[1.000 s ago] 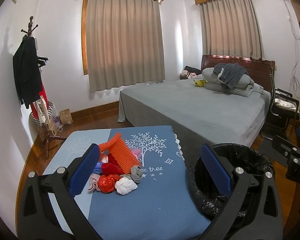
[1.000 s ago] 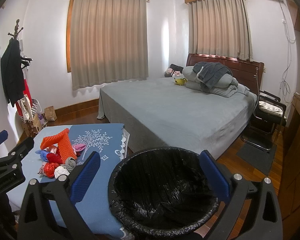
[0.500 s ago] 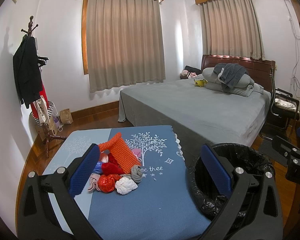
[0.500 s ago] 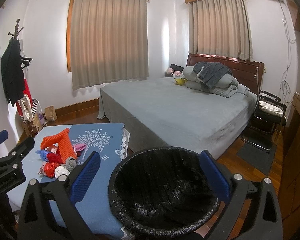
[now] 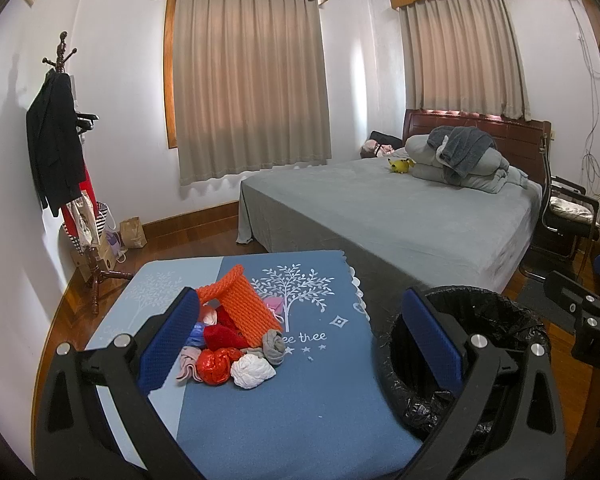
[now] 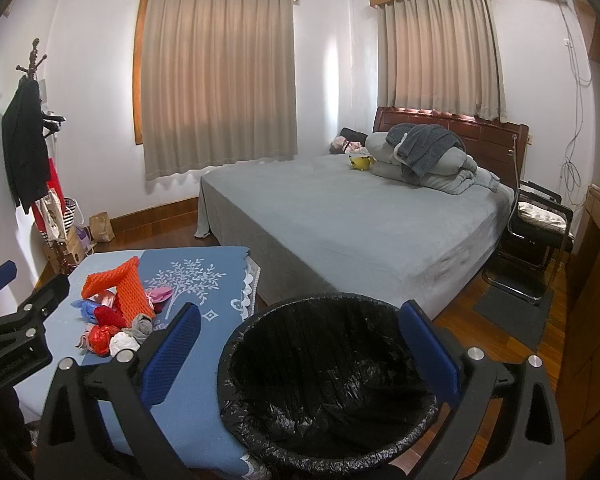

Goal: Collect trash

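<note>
Left gripper (image 5: 300, 344): jaws spread wide, holding nothing.
Right gripper (image 6: 300, 344): jaws wide apart, empty.
Trash pile (image 5: 236, 340): on blue tablecloth (image 5: 300, 400), at 9 o'clock from black-lined bin (image 6: 324, 380).

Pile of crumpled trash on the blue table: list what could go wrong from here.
1. The orange foam net sleeve leans over the smaller scraps; pulling it may scatter them.
2. The white crumpled wad is light and could slip from the open left gripper.
3. The black-lined bin stands beside the table, so carried pieces might drop short.
</note>
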Tool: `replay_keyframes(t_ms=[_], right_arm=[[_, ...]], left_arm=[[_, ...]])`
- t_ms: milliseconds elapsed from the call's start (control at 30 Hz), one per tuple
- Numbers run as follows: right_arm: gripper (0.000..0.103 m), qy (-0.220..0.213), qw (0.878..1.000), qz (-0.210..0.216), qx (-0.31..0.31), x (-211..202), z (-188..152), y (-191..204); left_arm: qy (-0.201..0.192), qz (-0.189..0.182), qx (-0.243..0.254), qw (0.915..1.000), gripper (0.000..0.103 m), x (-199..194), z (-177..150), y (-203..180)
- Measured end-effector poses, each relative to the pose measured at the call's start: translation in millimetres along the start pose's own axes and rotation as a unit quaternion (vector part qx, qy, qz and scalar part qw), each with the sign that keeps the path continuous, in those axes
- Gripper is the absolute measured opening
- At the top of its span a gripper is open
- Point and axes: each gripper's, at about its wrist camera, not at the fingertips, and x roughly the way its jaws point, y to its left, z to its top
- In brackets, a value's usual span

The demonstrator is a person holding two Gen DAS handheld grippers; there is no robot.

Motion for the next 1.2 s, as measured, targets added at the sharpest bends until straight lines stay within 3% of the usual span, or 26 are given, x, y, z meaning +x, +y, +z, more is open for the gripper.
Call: replay_keyframes(t_ms=[1200], right_arm=[[0.097, 0.0, 1.0, 0.0, 0.0, -0.6, 1.4, -0.8]], left_arm=[[0.001, 0.0, -0.001, 1.0, 0.098, 0.0, -0.2, 0.8]])
